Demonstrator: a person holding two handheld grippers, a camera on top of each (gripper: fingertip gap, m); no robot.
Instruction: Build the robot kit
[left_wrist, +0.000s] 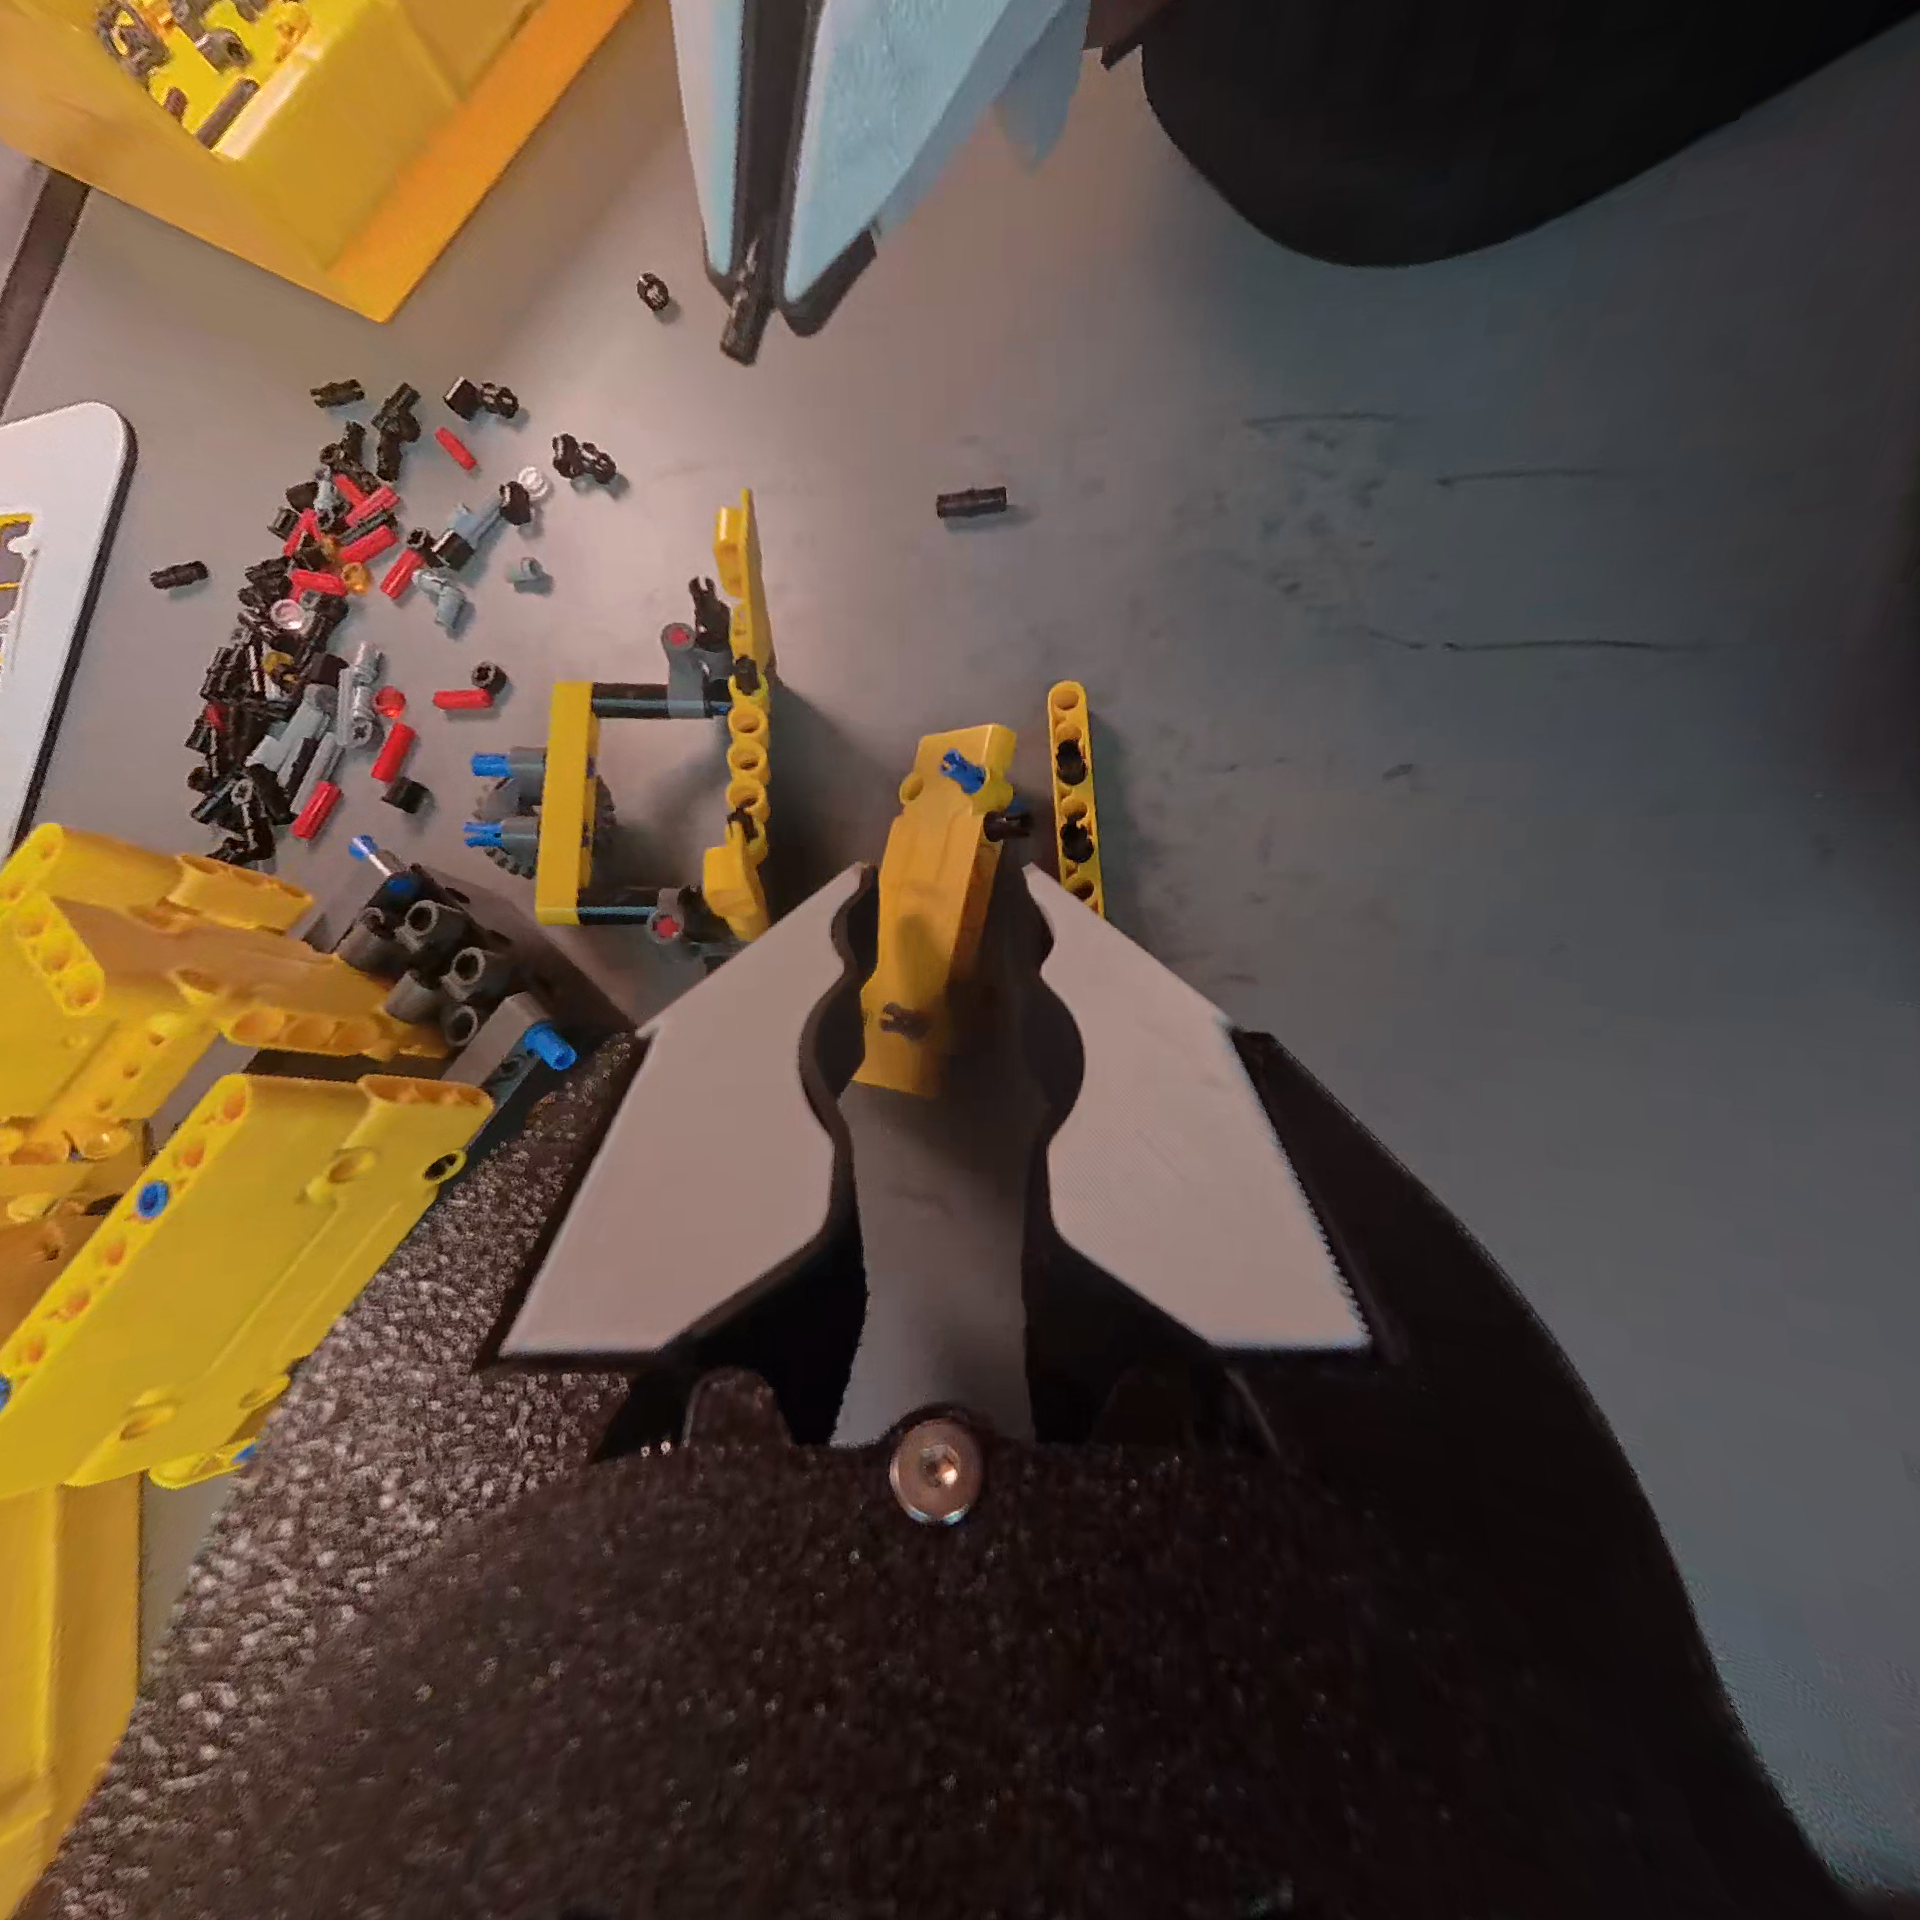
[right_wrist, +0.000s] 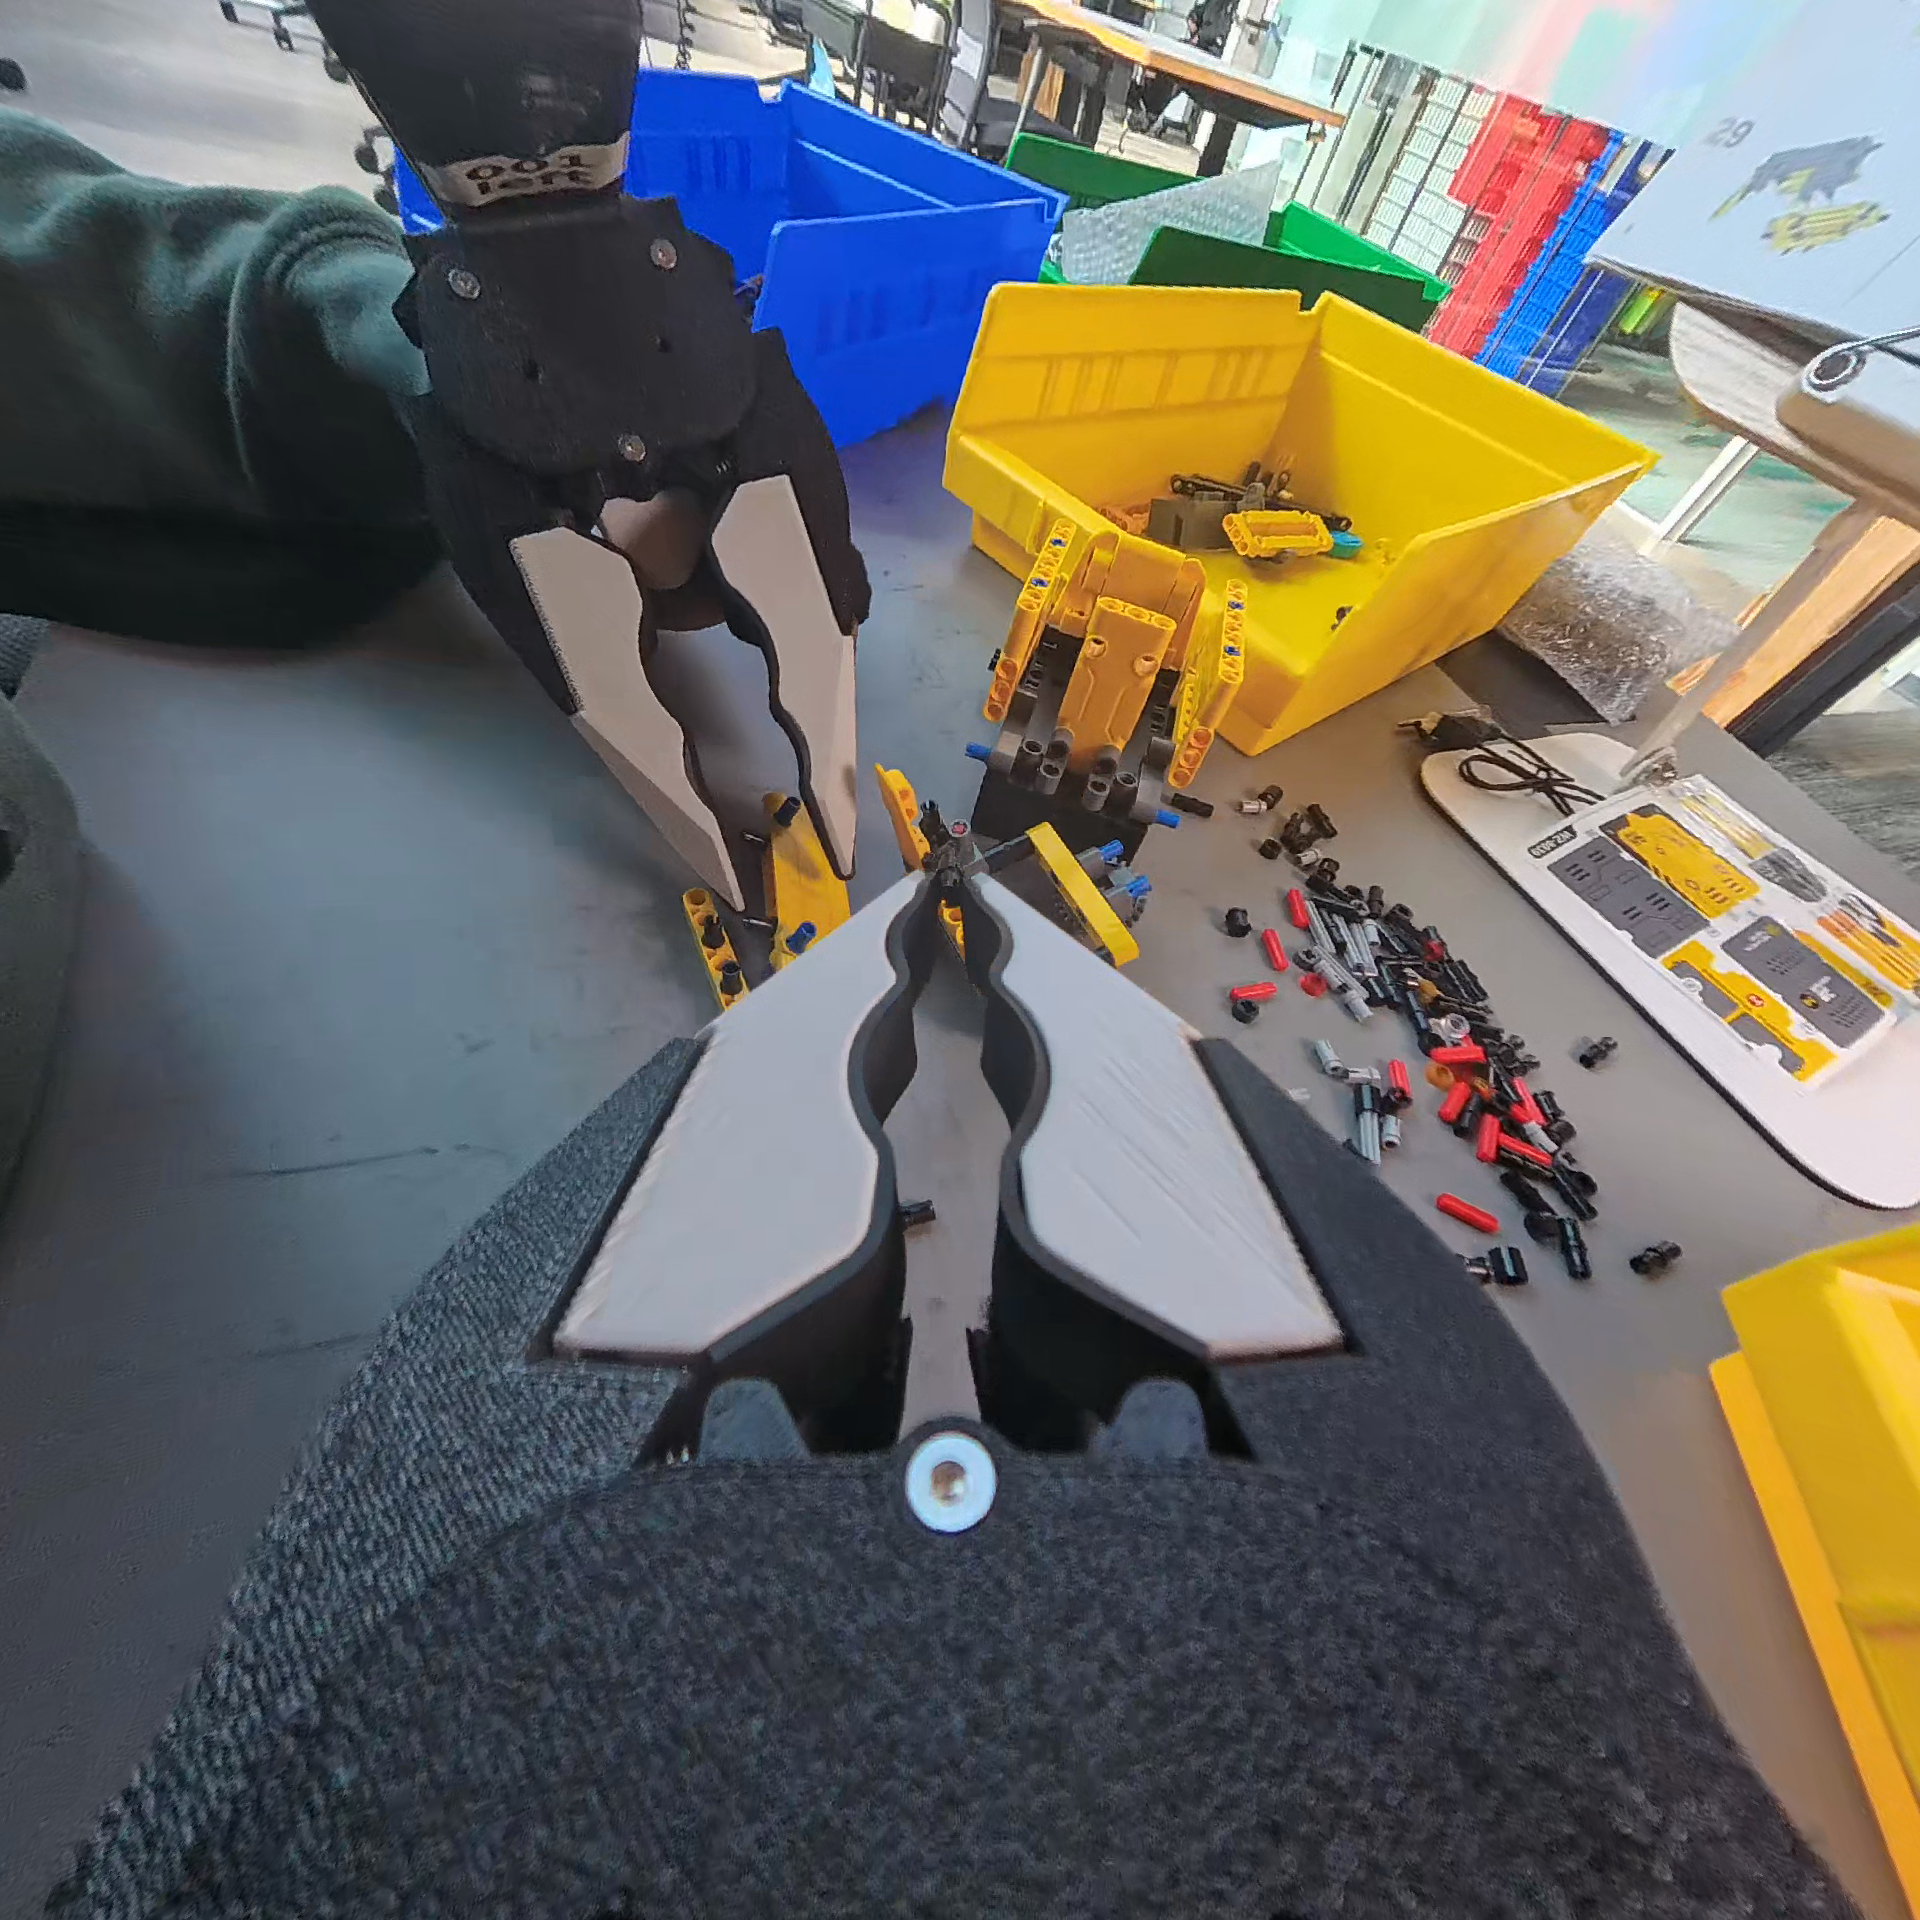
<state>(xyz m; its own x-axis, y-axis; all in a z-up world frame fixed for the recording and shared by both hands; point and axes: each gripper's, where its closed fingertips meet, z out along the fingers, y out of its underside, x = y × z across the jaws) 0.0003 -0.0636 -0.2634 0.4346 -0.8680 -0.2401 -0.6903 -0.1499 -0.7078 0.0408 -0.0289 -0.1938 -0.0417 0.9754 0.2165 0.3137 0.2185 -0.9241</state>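
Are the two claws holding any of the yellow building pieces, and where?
The left gripper straddles the yellow panel piece around its middle; actual contact is unclear. The right gripper holds nothing visible.

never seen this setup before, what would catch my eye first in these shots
The left tongs straddle a yellow curved brick piece lying on the grey table, beside a yellow holed beam. The right tongs, nearly closed, point at a small yellow frame assembly. To its right a scatter of red, black and grey pins covers the table, with a yellow bin behind.
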